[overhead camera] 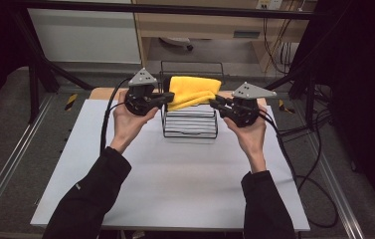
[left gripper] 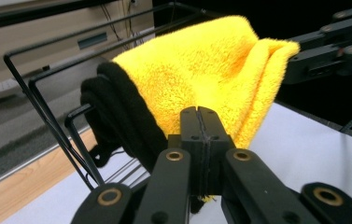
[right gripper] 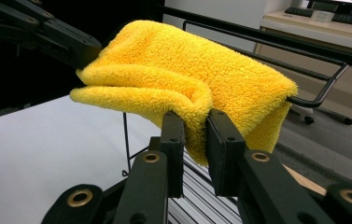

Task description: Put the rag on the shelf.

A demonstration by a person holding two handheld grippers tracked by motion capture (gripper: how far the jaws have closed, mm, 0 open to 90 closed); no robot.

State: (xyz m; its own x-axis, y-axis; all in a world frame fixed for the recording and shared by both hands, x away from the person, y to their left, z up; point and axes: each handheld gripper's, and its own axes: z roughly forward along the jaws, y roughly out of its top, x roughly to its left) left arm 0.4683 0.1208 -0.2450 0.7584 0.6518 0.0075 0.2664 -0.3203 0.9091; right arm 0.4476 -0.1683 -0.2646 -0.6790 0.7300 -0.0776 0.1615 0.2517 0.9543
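Draping over the top rail of a black wire rack (overhead camera: 191, 130), a plush yellow cloth (overhead camera: 193, 91) sits at the far middle of the table (overhead camera: 175, 184), its deep fleecy pile folded into soft, rounded layers. Both tongs meet it from opposite sides. The left tongs (overhead camera: 167, 98) have their flat black jaws pressed tight together on the cloth's near edge; in the left gripper view the jaw faces show hardly a seam between them, with a wisp of yellow fibre caught below, and the cloth (left gripper: 201, 79) bulges up behind them. The right tongs (overhead camera: 215, 103) pinch a thicker fold: in the right gripper view the two rectangular pads stand slightly apart with the yellow cloth (right gripper: 183, 79) squeezed between them. A black fuzzy fabric (left gripper: 122, 112) hangs on the rack just beside the yellow cloth, touching it, seen in the left gripper view. The rack is made of thin bent rods with squared corners, and its base holds pale horizontal slats. The table top is smooth, matte and white. Dark sleeves (overhead camera: 93, 194) cover the person's forearms, and each gripper carries a grey three-cornered plate.
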